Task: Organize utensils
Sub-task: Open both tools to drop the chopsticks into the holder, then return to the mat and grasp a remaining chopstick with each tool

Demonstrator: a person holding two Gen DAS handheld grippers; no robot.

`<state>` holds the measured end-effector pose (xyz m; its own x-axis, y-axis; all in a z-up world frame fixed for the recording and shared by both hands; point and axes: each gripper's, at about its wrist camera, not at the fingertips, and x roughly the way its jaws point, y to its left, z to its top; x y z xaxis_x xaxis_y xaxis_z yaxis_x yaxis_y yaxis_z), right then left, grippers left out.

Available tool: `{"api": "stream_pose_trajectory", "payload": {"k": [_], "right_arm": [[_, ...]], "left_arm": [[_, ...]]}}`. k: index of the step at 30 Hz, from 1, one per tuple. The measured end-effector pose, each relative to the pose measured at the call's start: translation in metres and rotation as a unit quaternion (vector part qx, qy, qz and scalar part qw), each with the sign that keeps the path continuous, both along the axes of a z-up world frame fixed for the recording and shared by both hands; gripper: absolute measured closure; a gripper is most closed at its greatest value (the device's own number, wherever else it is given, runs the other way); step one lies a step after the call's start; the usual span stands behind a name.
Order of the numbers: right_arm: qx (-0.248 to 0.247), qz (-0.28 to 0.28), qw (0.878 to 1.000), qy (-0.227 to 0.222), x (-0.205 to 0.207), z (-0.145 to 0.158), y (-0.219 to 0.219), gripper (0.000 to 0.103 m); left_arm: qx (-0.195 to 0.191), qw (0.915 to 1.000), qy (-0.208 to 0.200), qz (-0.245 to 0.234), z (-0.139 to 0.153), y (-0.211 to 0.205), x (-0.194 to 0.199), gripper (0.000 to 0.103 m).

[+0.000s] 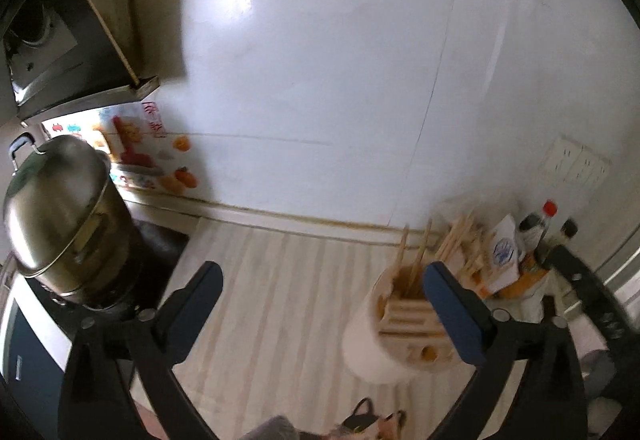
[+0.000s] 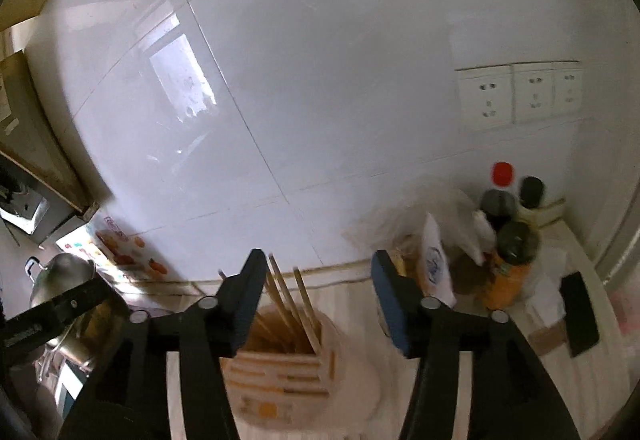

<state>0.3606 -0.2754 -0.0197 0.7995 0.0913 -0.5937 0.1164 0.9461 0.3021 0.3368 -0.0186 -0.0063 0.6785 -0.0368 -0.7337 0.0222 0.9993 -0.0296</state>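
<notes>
A pale striped counter (image 1: 280,280) meets a white tiled wall (image 1: 340,59), bare between pot (image 1: 60,220) and utensil holder (image 2: 288,360); left gripper (image 1: 322,284) and right gripper (image 2: 318,280) hang released, empty.

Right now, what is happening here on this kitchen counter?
A person holds two grippers above a striped counter, and both are open and empty. The right gripper hovers over a white utensil holder with a few chopsticks standing in it. The left gripper is to the left of the same holder, nearer a steel pot. More chopsticks lie in a bag by the bottles in the corner.
</notes>
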Motion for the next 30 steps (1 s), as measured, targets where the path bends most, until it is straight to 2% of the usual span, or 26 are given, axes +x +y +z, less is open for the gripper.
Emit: {"api": "stream_pose_trajectory", "payload": {"k": [2, 6, 9, 13, 19, 20, 24, 28, 29, 30], "right_arm": [[0.002, -0.003, 1.0, 0.012, -0.016, -0.001, -0.004, 0.034], [-0.002, -0.01, 0.999, 0.032, -0.046, -0.012, -0.006, 0.014], [-0.029, -0.009, 0.997, 0.067, -0.061, -0.034, -0.003, 0.014], [-0.036, -0.001, 0.991, 0.132, -0.073, -0.079, 0.001, 0.014], [-0.037, 0.034, 0.964, 0.261, -0.079, -0.174, 0.014, 0.015], [-0.035, 0.042, 0.959, 0.278, -0.079, -0.188, 0.017, 0.018], [-0.034, 0.063, 0.936, 0.345, -0.084, -0.245, 0.028, 0.045], [-0.029, 0.076, 0.917, 0.39, -0.088, -0.286, 0.036, 0.056], [-0.036, 0.08, 0.916, 0.392, -0.09, -0.289, 0.04, 0.061], [-0.055, 0.087, 0.918, 0.384, -0.091, -0.288, 0.045, 0.085]], "left_arm": [[0.012, 0.9999, 0.008, 0.001, -0.012, 0.001, -0.01, 0.0], [0.029, 0.9989, 0.036, 0.007, -0.045, 0.006, -0.029, 0.0], [0.044, 0.9965, 0.07, 0.01, -0.083, 0.006, -0.043, 0.0], [0.071, 0.9889, 0.13, 0.011, -0.146, 0.004, -0.054, 0.0], [0.115, 0.9687, 0.22, 0.005, -0.241, -0.003, -0.066, 0.0], [0.118, 0.964, 0.238, 0.004, -0.257, -0.004, -0.068, 0.0], [0.125, 0.9541, 0.272, 0.006, -0.29, -0.003, -0.073, 0.0], [0.138, 0.9464, 0.292, 0.005, -0.305, -0.007, -0.078, 0.0], [0.135, 0.9453, 0.297, 0.0, -0.308, -0.011, -0.081, 0.0], [0.133, 0.9448, 0.3, -0.006, -0.31, -0.016, -0.083, 0.0]]}}
